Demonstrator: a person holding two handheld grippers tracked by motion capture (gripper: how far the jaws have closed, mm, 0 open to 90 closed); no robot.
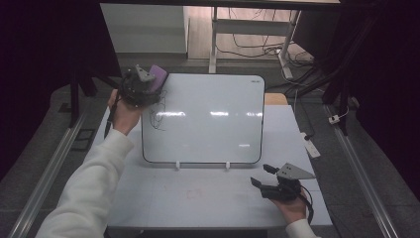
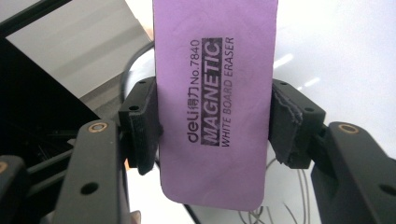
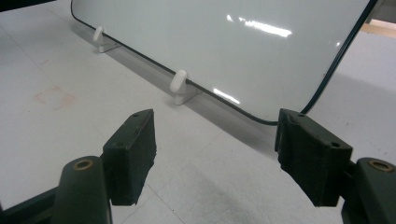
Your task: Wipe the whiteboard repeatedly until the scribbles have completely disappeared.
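Note:
A whiteboard [image 1: 208, 116] leans on two small white stands [image 3: 178, 87] on the table; dark scribbles [image 1: 157, 111] mark its left side. My left gripper [image 1: 148, 82] hovers at the board's top left corner, shut on a purple magnetic whiteboard eraser [image 2: 215, 102] [image 1: 158, 74], both pads pressed against its long edges. My right gripper [image 1: 263, 175] rests near the table's front right, in front of the board's lower right corner [image 3: 275, 122]. Its jaws stand open with nothing between them, as the right gripper view shows [image 3: 215, 158].
The white table [image 1: 198, 198] carries a faint reddish square mark [image 3: 54, 97] ahead of the board. A white strip [image 1: 311, 145] and cables lie to the right. A desk frame [image 1: 247, 29] stands behind the table, dark curtains at both sides.

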